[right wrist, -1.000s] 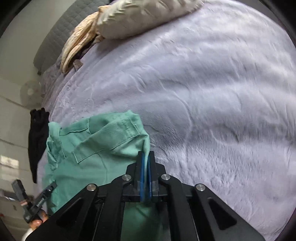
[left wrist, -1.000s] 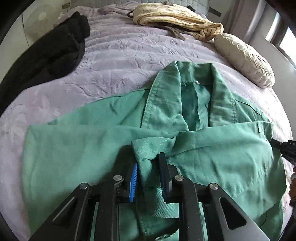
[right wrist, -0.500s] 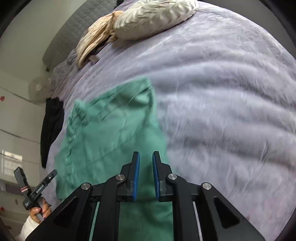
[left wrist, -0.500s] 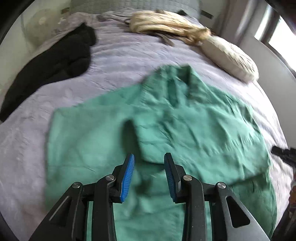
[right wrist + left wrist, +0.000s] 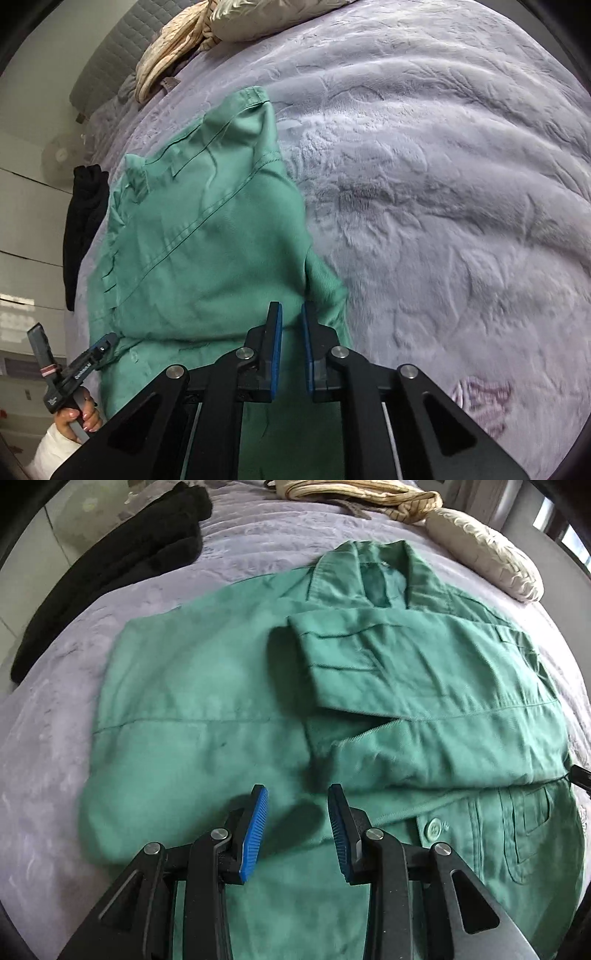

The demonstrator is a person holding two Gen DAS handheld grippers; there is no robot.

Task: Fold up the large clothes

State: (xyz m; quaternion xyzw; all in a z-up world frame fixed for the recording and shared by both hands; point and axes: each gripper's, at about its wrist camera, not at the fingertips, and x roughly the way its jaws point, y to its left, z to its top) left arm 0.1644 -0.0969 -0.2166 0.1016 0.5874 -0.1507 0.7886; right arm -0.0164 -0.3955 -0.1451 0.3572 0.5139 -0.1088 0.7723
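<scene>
A green jacket [image 5: 207, 709] lies front-up on the lilac bedspread [image 5: 258, 528], collar [image 5: 369, 561] toward the far end. Its right sleeve [image 5: 424, 664] is folded across the chest, cuff [image 5: 321, 646] near the middle. My left gripper [image 5: 297, 816] is open and empty, hovering over the jacket's lower middle. In the right wrist view the jacket [image 5: 207, 236] fills the left half; my right gripper [image 5: 291, 325] is open a little and empty, above the jacket's right edge. The left gripper also shows in the right wrist view [image 5: 77, 373], held by a hand.
A black garment [image 5: 122, 561] lies at the bed's far left. A beige striped garment [image 5: 362, 494] and a cream pillow [image 5: 484, 550] lie at the far end. A fan [image 5: 59, 158] stands beyond the bed. Bare bedspread [image 5: 443, 184] stretches right of the jacket.
Both grippers let go of the sleeve and opened. They drew back from the jacket; the sleeve now lies folded across the chest.
</scene>
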